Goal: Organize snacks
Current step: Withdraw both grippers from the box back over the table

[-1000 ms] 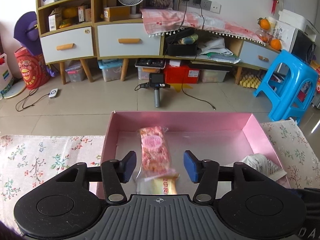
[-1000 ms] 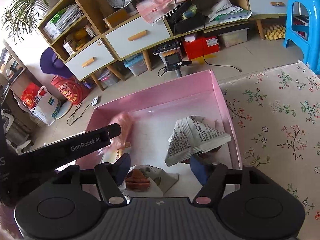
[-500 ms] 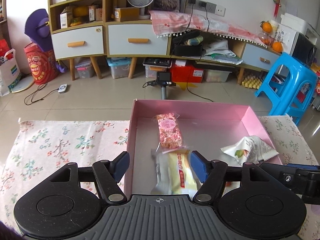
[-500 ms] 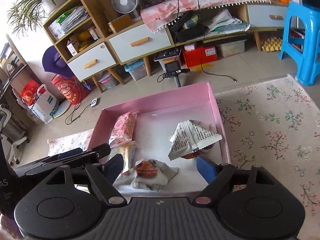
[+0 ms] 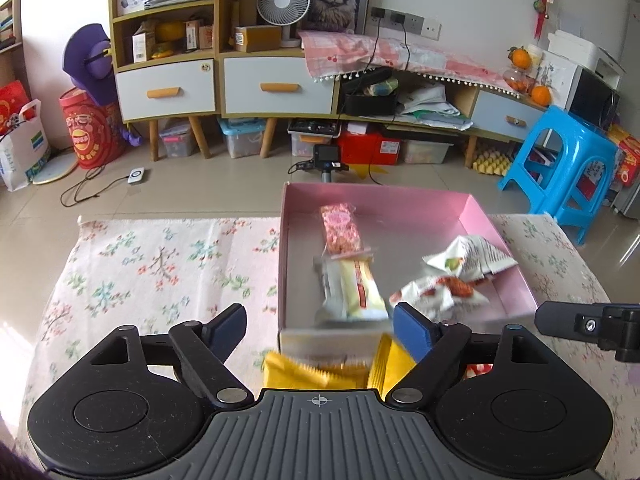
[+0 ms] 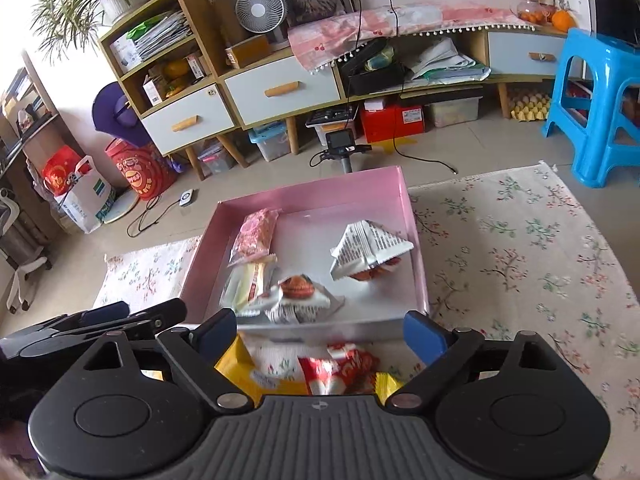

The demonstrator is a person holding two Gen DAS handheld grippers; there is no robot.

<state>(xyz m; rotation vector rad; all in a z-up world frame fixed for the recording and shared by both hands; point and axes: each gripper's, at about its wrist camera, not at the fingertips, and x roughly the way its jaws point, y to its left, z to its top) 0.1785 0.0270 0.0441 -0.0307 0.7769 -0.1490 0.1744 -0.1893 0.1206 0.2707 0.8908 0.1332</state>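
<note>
Your left gripper [image 5: 320, 326] hangs over the near edge of the pink box [image 5: 496, 236], its jaws opening with nothing clamped between them; yellow snack packets [image 5: 304, 372] lie on the floral cloth [image 5: 160, 264] just beneath, outside the box's near wall. Inside the box, along the left side, a pink snack bar [image 5: 341, 227] lies at the far end, and a white-and-yellow packet [image 5: 354, 286] lies just nearer, touching it. To the right of those sits a white packet with a red picture [image 5: 438, 294], and farther right a white packet with printed text [image 5: 470, 258] near the right wall. Your right gripper [image 6: 322, 334] is likewise released and opening, holding nothing, poised above a red-and-white packet [image 6: 340, 368] and more yellow wrappers [image 6: 236, 368] on the cloth in front of the box. A blue stool [image 6: 596, 108] stands far right.
</note>
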